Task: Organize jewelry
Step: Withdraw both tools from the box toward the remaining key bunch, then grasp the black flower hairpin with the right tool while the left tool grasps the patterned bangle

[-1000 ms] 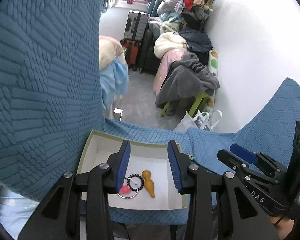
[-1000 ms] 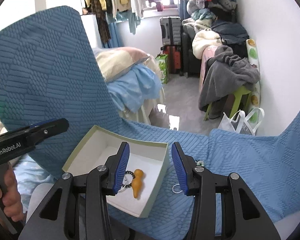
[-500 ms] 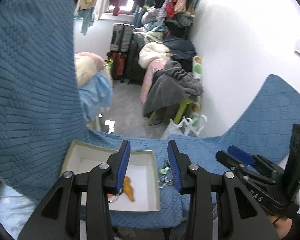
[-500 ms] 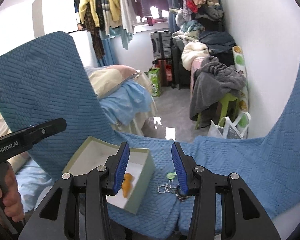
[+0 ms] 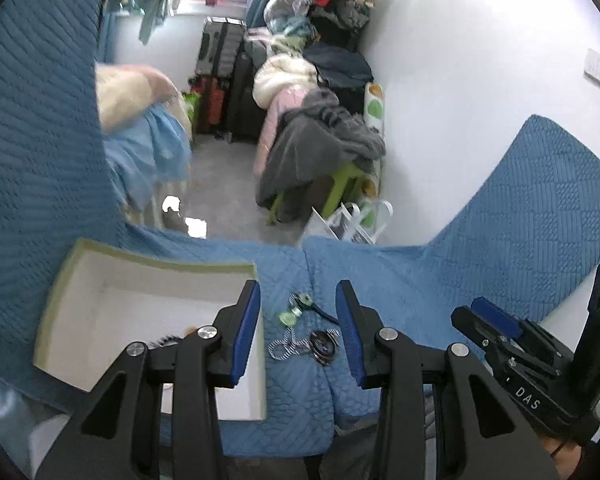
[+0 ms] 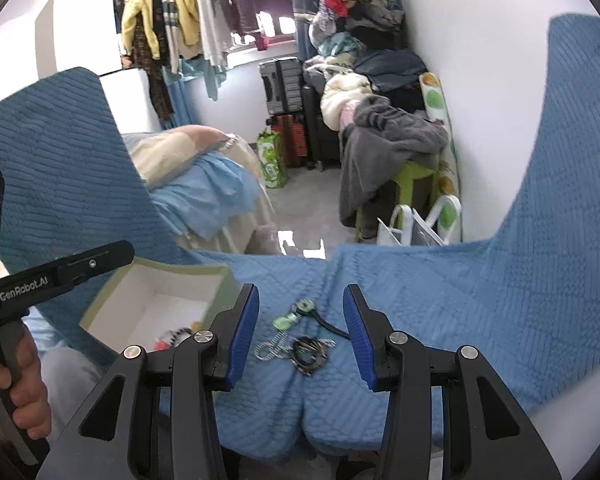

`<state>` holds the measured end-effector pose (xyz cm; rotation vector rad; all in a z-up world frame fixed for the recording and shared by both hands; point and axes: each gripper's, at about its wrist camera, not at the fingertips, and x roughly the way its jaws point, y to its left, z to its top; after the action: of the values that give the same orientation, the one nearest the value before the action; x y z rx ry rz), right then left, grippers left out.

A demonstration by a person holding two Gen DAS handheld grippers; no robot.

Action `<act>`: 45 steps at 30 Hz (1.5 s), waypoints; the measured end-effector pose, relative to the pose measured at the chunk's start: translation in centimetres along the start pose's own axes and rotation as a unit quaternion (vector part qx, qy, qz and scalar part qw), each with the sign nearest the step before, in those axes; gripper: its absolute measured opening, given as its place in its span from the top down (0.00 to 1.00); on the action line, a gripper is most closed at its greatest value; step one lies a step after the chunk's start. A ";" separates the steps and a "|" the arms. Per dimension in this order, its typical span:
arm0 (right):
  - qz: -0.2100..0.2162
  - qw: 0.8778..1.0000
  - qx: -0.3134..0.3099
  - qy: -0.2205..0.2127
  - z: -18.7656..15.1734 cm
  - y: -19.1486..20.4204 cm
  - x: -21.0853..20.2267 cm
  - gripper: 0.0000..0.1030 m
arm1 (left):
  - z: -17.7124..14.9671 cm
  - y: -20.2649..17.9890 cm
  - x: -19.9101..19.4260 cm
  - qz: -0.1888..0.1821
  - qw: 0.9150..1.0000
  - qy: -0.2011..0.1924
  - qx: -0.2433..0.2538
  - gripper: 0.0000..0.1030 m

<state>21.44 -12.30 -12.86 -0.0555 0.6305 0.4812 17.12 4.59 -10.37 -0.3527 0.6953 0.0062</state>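
Observation:
A small pile of jewelry lies on the blue quilted cloth [image 5: 380,288]: a dark bracelet [image 5: 322,347], a silver chain [image 5: 283,349] and a green pendant [image 5: 288,317]. In the right wrist view the dark bracelet [image 6: 309,353], chain [image 6: 269,348] and pendant [image 6: 284,321] show again. An open white box [image 5: 112,280] with pale green walls stands to the left, also seen in the right wrist view [image 6: 168,276]; beads and a red piece [image 6: 168,340] lie inside it. My left gripper [image 5: 298,328] is open above the pile. My right gripper [image 6: 300,330] is open above it too.
The cloth drapes over my lap. Beyond is a bedroom: a bed with blue bedding [image 6: 212,188], suitcases [image 6: 284,88], a green stool piled with grey clothes [image 6: 392,140], a white bag [image 6: 404,228] and hanging clothes [image 6: 180,28].
Both grippers have swung right, from over the box to over the loose jewelry pile on the cloth. Both stay open and empty.

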 end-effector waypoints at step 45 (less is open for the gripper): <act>0.068 0.968 -0.127 0.207 -6.3 -6.0 22.6 0.78 | -7.1 -2.9 13.6 -0.033 0.989 0.143 -0.014 0.78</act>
<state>36.49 -9.50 -31.60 -0.3656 0.9838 0.6904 23.48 -1.97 -23.02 -0.4084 0.9669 -0.0986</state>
